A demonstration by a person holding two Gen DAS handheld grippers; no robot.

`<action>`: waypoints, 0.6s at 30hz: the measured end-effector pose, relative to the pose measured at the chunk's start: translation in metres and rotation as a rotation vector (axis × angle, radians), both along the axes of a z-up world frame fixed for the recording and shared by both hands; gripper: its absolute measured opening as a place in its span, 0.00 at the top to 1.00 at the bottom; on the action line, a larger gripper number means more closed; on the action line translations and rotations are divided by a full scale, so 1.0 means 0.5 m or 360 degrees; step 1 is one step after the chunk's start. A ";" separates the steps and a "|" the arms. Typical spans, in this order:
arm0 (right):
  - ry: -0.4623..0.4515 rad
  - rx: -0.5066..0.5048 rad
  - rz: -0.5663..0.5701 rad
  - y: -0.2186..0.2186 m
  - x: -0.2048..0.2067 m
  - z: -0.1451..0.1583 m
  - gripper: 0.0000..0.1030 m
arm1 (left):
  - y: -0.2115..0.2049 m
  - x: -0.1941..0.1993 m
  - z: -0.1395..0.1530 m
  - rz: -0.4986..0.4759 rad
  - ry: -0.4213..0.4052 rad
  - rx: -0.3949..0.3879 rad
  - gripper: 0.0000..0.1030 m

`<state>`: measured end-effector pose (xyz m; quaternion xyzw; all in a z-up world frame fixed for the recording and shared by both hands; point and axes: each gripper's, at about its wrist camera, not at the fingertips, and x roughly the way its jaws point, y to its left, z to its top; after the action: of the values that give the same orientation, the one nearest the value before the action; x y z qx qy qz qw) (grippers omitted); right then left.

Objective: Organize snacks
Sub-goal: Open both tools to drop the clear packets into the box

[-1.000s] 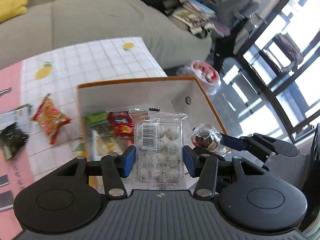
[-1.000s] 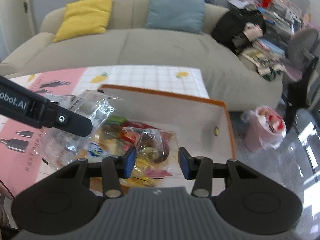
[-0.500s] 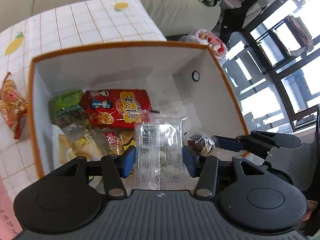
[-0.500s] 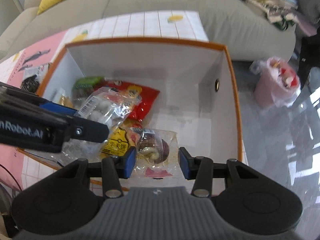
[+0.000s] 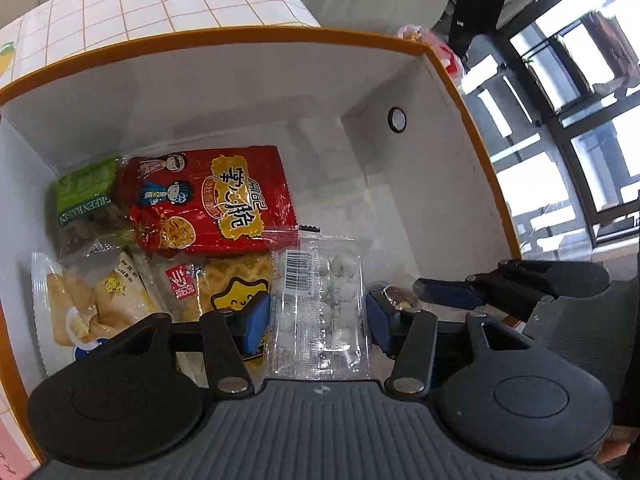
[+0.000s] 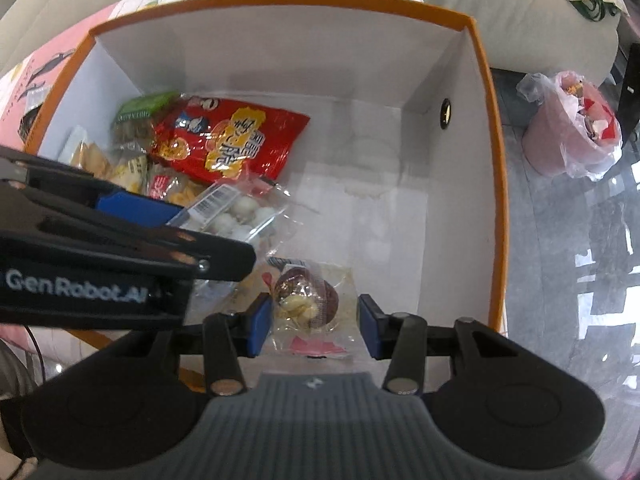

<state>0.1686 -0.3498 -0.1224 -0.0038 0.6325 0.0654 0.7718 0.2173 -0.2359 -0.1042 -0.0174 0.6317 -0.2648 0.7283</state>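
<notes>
My left gripper (image 5: 318,322) is shut on a clear packet of white balls (image 5: 318,304) and holds it inside the orange-rimmed white box (image 5: 248,38), over its near side. My right gripper (image 6: 313,324) is shut on a clear packet with a brown round snack (image 6: 306,300), low inside the same box (image 6: 484,92), just right of the left gripper. The left gripper's arm (image 6: 100,248) crosses the right wrist view, with the white-ball packet (image 6: 236,216) beyond it. The right gripper's fingers (image 5: 448,294) show at the right of the left wrist view.
In the box lie a red noodle-snack bag (image 5: 208,204), a green raisin packet (image 5: 86,208), a yellow crisp packet (image 5: 236,288) and a packet of pale biscuits (image 5: 76,312). The box's right half has bare floor (image 6: 384,208). A pink bin with a bag (image 6: 568,136) stands on the floor right.
Both grippers have gone down into the box with their packets; the box and the snacks in it now loom larger. The jaws have kept their hold.
</notes>
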 end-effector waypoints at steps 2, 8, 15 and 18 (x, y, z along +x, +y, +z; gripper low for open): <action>0.0002 0.0000 -0.0003 0.000 0.000 0.001 0.56 | 0.001 -0.001 0.001 0.0002 0.0006 0.0010 0.42; -0.0014 0.0005 -0.0002 0.005 0.001 0.010 0.50 | 0.008 -0.005 0.007 -0.0019 -0.0013 0.0036 0.40; -0.0021 -0.0019 -0.0020 0.016 -0.003 0.024 0.39 | 0.031 -0.016 0.037 -0.0028 -0.0029 -0.0010 0.34; -0.0051 -0.0089 -0.0009 0.030 -0.010 0.037 0.24 | 0.042 -0.026 0.056 -0.0042 -0.0081 0.0010 0.33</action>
<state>0.1634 -0.3349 -0.1037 -0.0247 0.6218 0.0454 0.7815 0.2042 -0.2151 -0.0762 0.0001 0.6141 -0.2728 0.7406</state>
